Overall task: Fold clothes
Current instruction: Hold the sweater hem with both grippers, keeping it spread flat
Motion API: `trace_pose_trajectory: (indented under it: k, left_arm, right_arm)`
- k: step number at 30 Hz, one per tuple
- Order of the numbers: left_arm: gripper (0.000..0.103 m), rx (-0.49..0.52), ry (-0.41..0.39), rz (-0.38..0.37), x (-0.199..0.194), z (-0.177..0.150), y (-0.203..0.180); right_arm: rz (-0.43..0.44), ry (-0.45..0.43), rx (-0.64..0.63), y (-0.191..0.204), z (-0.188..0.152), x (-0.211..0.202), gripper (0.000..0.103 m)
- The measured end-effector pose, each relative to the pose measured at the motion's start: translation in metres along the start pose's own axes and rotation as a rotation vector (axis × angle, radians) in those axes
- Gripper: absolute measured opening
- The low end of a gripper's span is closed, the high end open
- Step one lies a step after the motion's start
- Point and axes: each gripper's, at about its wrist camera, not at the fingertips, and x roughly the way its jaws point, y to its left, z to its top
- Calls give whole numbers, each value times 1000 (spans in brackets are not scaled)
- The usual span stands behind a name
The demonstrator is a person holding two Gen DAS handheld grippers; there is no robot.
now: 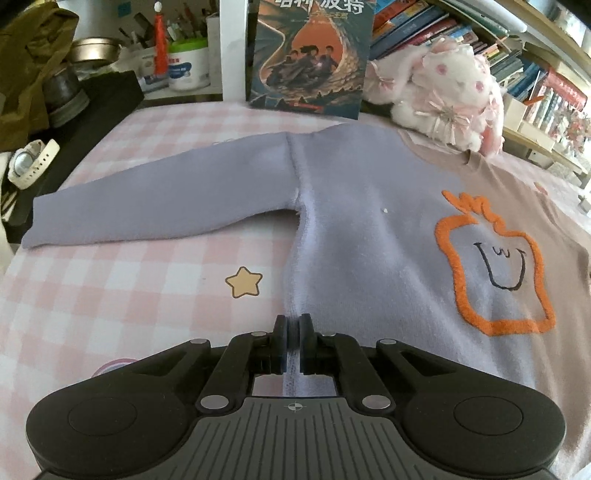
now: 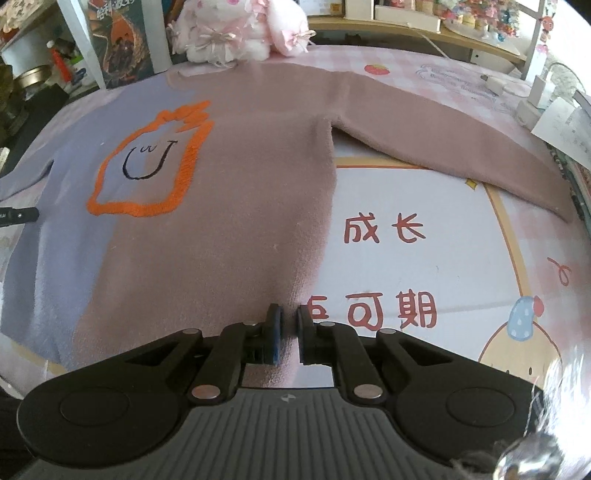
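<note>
A: Left wrist view first. Left claw (image 1: 293, 332) pinched tight on the lilac side edge of the sweater (image 1: 369, 236), near the hem. Lilac sleeve (image 1: 155, 199) stretched flat across the checked sheet (image 1: 110, 295) (star print just beside).

B: Right wrist view now. Right claw (image 2: 289, 325) closed down on the pink side edge of the sweater (image 2: 251, 177), fabric between the pads. Pink sleeve (image 2: 454, 147) angled out over the printed sheet. Plush toy (image 2: 229, 33) beyond the collar.
</note>
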Motion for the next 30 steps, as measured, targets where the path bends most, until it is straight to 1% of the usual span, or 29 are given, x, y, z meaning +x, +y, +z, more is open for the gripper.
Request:
trace_pose_trajectory:
  k: [5,8,10,14,19,25,27,29,30]
  left_arm:
    - [4,27,-3,-25,-4,-1,-4]
    - [4,32,-8,-33,-4,-2,-2]
    - [4,17,-3,-31,-2,-2,3]
    - [4,-17,-1,-50,0,-1,10]
    - [5,14,-6,-58,0,-2,10]
    - [12,45,8,-75,-8,-7,10]
    - [17,55,17,-80,-13,-12,9]
    - [18,60,23,-81,-18,-21,9]
    - [18,63,23,-82,-21,-25,8]
  right_arm:
    - [-75,-41,-24,8,-4,0,9]
    - [-87,-44,-23,10,-5,0,9]
    - [-91,-44,-17,11,-5,1,9]
    - [-103,-47,4,14,-6,1,9]
    - [-119,-56,14,16,-8,2,10]
    - [-140,-63,46,18,-9,1,12]
    - [-153,-70,81,17,-10,-1,16]
    - [-152,-80,121,17,-14,-4,25]
    - [-149,-86,141,16,-16,-5,25]
